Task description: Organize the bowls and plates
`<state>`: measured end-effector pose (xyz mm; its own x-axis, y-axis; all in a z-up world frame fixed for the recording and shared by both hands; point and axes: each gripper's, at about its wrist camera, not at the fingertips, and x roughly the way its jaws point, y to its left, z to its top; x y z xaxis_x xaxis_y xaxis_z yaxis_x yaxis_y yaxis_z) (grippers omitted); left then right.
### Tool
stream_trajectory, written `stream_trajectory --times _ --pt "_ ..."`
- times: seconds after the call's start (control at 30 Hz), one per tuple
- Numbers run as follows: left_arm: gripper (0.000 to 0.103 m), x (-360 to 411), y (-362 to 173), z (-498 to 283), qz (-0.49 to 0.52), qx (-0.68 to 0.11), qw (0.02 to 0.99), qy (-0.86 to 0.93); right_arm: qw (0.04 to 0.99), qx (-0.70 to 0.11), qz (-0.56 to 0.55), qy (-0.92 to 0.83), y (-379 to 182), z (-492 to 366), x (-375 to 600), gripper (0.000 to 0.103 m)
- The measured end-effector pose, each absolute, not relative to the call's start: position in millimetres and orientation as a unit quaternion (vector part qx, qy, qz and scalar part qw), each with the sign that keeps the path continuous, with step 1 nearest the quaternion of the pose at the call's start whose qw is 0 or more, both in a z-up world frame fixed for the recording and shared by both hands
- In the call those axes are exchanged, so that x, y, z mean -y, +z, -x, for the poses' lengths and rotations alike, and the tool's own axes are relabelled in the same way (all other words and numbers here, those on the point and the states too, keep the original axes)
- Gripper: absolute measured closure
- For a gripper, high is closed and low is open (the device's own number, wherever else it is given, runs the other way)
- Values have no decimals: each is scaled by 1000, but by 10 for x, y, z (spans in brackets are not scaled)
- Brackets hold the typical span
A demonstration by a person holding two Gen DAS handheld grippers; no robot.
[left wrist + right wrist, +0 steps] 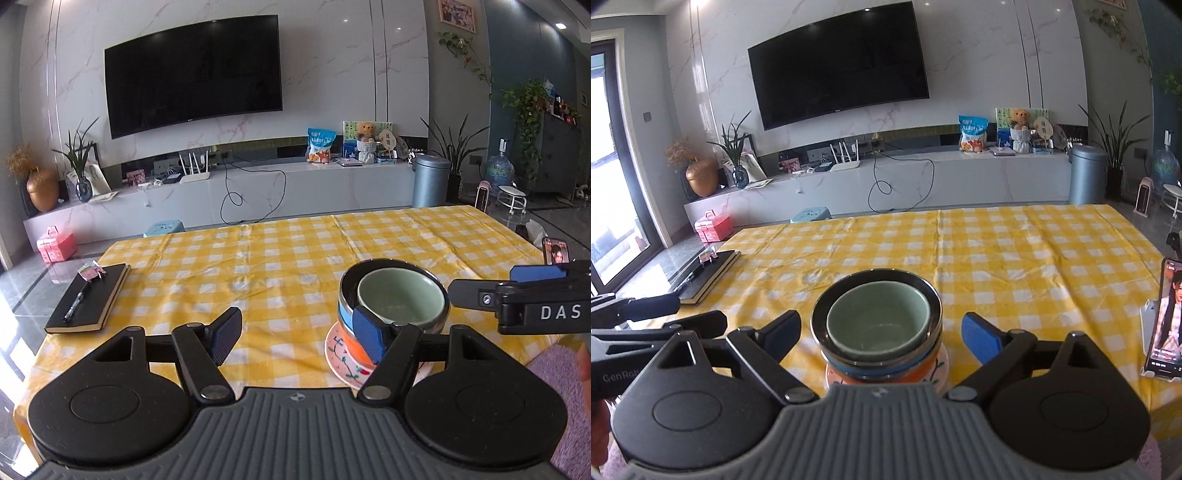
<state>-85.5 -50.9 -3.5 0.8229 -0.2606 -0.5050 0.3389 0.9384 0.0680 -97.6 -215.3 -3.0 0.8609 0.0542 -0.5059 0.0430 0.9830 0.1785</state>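
Note:
A stack of dishes stands on the yellow checked tablecloth [288, 258]: a pale green bowl [400, 297] nested in a steel bowl [347, 284], on blue and orange bowls [352, 341], on a pink floral plate [343, 363]. The same stack shows in the right wrist view with the green bowl [877, 326] on top. My left gripper [297, 332] is open and empty, its right pad in front of the stack's left side. My right gripper [882, 332] is open, its fingers either side of the stack, apart from it. The right gripper also shows at the right edge of the left wrist view [517, 291].
A black notebook [90, 297] with a pen lies at the table's left edge. A phone [1167, 321] on a stand plays video at the right edge. A TV unit, plants and a bin stand beyond the table.

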Motion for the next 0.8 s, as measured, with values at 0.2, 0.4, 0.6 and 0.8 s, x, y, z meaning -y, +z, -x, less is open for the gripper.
stream_trajectory --times 0.2,0.4,0.6,0.8 --pt "22 508 -116 1132 -114 -237 953 -152 966 -254 -51 1 -126 1312 2025 11" --pt "20 530 -164 1369 -144 -242 949 -145 966 -254 -34 28 -184 1584 1871 11" --pt "20 421 -306 1458 -133 -278 939 -149 963 -264 -15 58 -248 1762 1753 11" --pt "20 306 -440 1445 -123 -309 937 -111 962 -272 1 34 -335 1824 1669 9"
